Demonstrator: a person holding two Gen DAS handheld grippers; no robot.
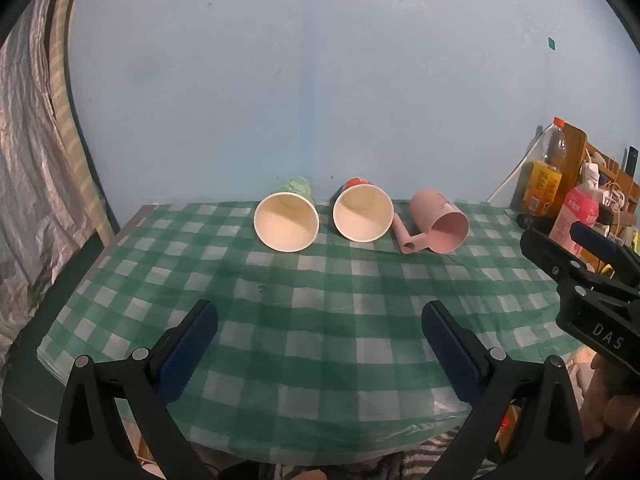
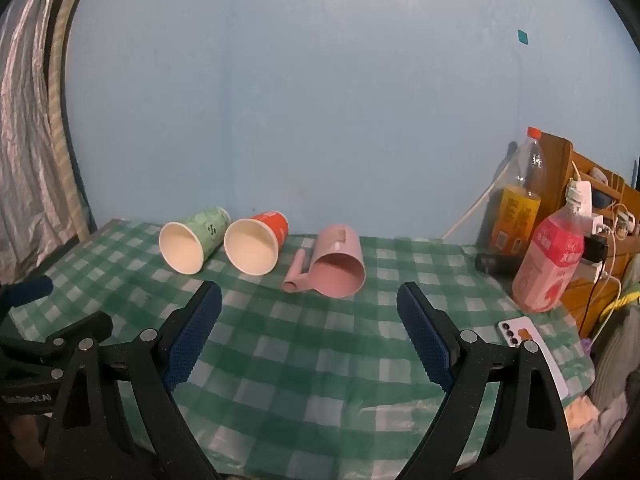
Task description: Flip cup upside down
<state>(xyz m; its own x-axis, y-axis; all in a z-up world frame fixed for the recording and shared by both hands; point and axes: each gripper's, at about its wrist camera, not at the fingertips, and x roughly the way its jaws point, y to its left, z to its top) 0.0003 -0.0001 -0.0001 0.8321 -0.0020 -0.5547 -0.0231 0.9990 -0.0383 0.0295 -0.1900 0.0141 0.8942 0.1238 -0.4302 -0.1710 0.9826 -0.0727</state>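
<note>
Three cups lie on their sides at the far edge of the green checked table (image 1: 320, 320), mouths toward me: a green paper cup (image 1: 286, 221) (image 2: 192, 240) on the left, a red paper cup (image 1: 362, 212) (image 2: 256, 245) in the middle, and a pink plastic mug (image 1: 440, 221) (image 2: 338, 266) with a handle on the right. My left gripper (image 1: 320, 316) is open and empty, well short of the cups. My right gripper (image 2: 309, 300) is open and empty, near the pink mug. The right gripper also shows at the right edge of the left wrist view (image 1: 576, 248).
A pink drink bottle (image 2: 550, 260) and a taller orange-capped bottle (image 2: 520, 204) stand at the table's right end beside a wooden shelf (image 2: 592, 200) with cables. A phone (image 2: 528, 340) lies near the right front corner. A blue wall is behind; a curtain (image 1: 32, 160) hangs left.
</note>
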